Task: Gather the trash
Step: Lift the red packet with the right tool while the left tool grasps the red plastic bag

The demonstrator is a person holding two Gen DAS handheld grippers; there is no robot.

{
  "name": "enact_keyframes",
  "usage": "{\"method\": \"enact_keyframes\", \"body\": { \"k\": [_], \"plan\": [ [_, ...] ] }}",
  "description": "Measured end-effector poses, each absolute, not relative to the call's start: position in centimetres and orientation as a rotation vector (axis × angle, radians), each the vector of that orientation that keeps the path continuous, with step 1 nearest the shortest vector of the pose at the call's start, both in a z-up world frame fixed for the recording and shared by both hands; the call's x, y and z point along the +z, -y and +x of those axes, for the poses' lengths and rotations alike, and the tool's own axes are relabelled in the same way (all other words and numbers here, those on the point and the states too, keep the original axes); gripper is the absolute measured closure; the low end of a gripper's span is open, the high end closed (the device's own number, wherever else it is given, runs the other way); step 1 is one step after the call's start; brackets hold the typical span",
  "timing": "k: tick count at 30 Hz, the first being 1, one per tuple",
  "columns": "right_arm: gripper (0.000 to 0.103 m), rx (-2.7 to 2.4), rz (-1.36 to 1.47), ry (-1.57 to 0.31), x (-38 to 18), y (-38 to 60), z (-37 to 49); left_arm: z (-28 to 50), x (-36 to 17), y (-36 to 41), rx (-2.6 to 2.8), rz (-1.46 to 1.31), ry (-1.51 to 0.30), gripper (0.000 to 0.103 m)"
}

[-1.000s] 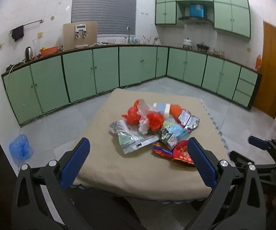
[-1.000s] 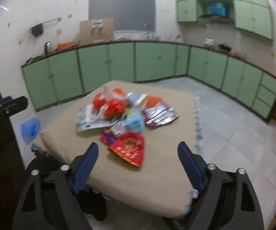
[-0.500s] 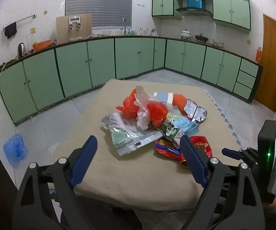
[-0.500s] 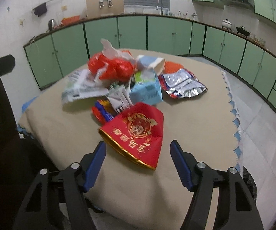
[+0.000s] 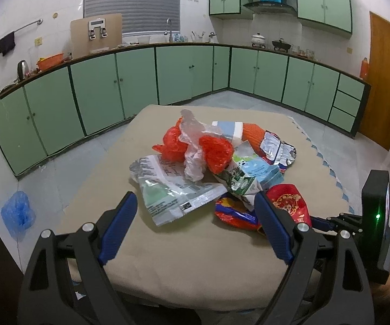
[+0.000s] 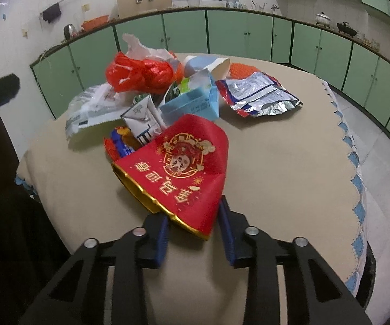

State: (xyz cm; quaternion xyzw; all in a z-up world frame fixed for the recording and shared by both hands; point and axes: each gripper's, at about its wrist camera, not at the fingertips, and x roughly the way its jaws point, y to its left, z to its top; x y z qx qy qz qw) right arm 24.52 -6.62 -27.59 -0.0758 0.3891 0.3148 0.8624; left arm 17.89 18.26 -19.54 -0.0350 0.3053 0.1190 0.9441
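Note:
A pile of trash lies on a round table with a beige cloth (image 5: 195, 257): red plastic bags (image 5: 216, 151), a silver-green wrapper (image 5: 168, 187), a blue carton (image 6: 195, 103), a foil packet (image 6: 260, 94) and a red bag with gold print (image 6: 184, 170). My left gripper (image 5: 192, 219) is open, above the near table edge, in front of the silver-green wrapper. My right gripper (image 6: 195, 227) is partly closed, its blue fingers either side of the red bag's near edge; contact is not clear.
Green kitchen cabinets (image 5: 140, 81) line the walls behind the table. A blue plastic bag (image 5: 17, 214) lies on the tiled floor at the left. A brown door (image 5: 384, 81) stands at the right. The cloth has a blue scalloped hem (image 6: 357, 176).
Both grippers have moved forward toward the pile. My right gripper has narrowed from wide open and reached the near edge of the red bag.

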Motion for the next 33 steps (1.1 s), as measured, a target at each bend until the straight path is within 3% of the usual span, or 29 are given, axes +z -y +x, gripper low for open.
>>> {"method": "enact_keyframes", "body": {
  "k": [3,8,21,28,33],
  "plan": [
    [0.089,0.66,-0.123,-0.801,-27.0,7.6,24.7,18.1,-19.4,-17.4,0.23,-0.06,-0.62,0.018],
    [0.095,0.652,-0.083,-0.778,-25.6,9.2,24.9,18.7,-19.2,-16.1,0.205,-0.047,-0.621,0.018],
    [0.095,0.586,0.014,-0.706,-22.5,14.4,26.8,24.2,-21.6,-14.8,0.262,-0.054,-0.608,0.018],
    [0.095,0.599,0.029,-0.692,-22.6,14.4,28.3,28.0,-22.6,-15.5,0.272,-0.067,-0.611,0.038],
    [0.095,0.594,0.067,-0.7,-22.8,14.1,31.3,29.7,-24.0,-16.3,0.287,-0.057,-0.638,0.038]
  ]
}}
